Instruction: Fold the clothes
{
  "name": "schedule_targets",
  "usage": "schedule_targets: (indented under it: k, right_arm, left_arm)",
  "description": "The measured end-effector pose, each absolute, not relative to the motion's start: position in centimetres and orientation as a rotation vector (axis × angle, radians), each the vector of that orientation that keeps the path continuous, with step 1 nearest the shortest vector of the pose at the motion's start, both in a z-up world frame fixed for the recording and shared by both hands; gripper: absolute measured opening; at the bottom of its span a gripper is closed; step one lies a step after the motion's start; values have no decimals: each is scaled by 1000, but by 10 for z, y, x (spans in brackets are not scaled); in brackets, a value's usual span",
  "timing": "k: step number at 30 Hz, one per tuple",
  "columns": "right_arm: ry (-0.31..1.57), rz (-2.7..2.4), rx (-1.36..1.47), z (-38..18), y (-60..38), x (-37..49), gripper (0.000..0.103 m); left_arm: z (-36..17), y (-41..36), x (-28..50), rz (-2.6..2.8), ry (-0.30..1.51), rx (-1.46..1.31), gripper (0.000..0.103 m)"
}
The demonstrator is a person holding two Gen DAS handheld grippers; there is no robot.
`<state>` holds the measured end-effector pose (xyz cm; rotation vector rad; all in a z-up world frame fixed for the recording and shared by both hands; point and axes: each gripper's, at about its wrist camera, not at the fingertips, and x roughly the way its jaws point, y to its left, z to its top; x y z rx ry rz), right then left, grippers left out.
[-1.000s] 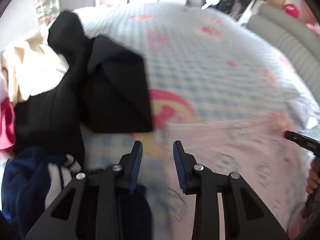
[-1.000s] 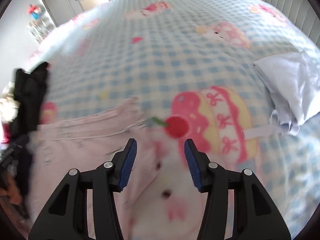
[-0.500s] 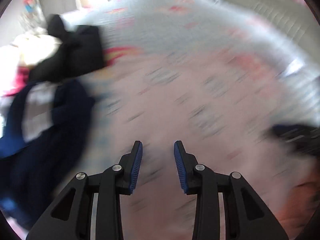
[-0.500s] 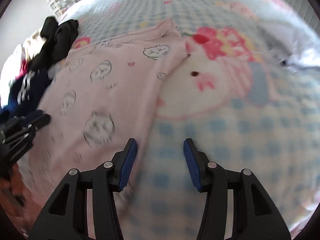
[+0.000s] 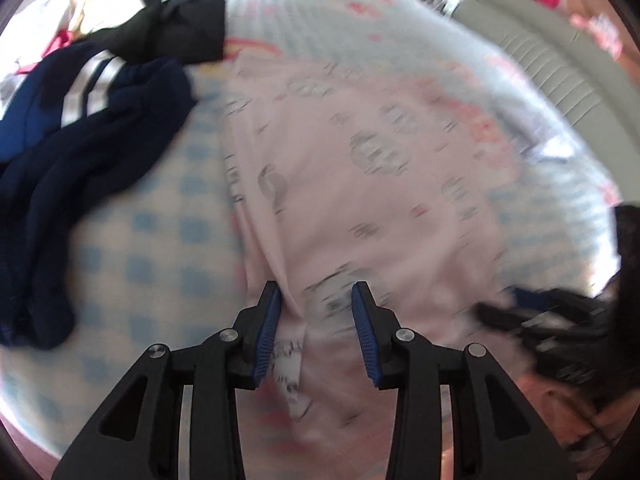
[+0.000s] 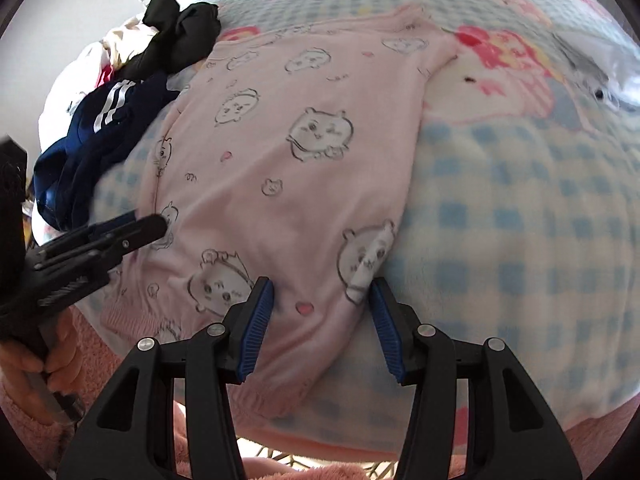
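A pink garment (image 6: 304, 152) with cartoon animal faces lies spread flat on the checked bedspread; it also shows blurred in the left wrist view (image 5: 360, 184). My left gripper (image 5: 316, 320) is open and empty over the garment's near left hem; it also shows in the right wrist view (image 6: 152, 226). My right gripper (image 6: 322, 312) is open and empty over the near right hem. In the left wrist view the right gripper (image 5: 516, 308) is a dark blur at the right.
A pile of clothes lies at the left: a navy garment with white stripes (image 5: 92, 120) (image 6: 100, 128), a black one (image 5: 188, 28) (image 6: 180, 36) and a cream one behind. A white folded item (image 6: 616, 64) lies at the far right. A grey headboard (image 5: 560, 52) stands beyond.
Both grippers have pulled back from the far end of the pink garment toward its near hem. The garment now lies spread flat. Both stay open.
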<state>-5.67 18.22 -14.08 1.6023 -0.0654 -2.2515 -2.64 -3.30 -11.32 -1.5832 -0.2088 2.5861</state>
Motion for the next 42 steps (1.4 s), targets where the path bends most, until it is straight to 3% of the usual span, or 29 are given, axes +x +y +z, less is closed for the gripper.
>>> schedule_targets:
  k: [2,5,7,10,14,18,22,26,31,38,42]
  right_arm:
    - [-81,-2270,1626,-141,191,-56,51]
    - [-109,-2288,1627,-137,197,-50,51]
    - [-110,-2277,1594,-135,192,-43,51]
    - [-100,-2246,1598,-140,184,-41,51]
    - [-87,-2255,1622,-140,190,-37,51]
    - [-22,-2270,1589,-131,192,-29,52]
    - [-44,-2228,1588,-138,182,-27,54]
    - [-34,-2220,1630,-148,181,-25,54]
    - [160,-2288,1614,-141,175,-19,55]
    - [-113,-2073,1628,-155,178,-25,61]
    - [-175,-2048,1646,-164,177,-24,57]
  left_arm:
    - [-115,-45,-20,2631,-164,-1649,40]
    - [-106,-70,-8,2614,-376,-1613,41]
    - [-97,-72,-1,2642,-394,-1557,40]
    - [-92,-67,5,2630,-366,-1498,40]
    - [-106,-76,-2,2663,-324,-1684,42]
    - [-94,-92,3,2657,-508,-1607,42]
    - [-103,-88,3,2436,-746,-1520,49]
    - [-110,-75,7,2519,-588,-1618,48]
    - [-110,-77,7,2489,-504,-1663,49]
    - [-101,-70,17,2339,-665,-1519,49]
    - [-121,-61,18,2269,-712,-1589,49]
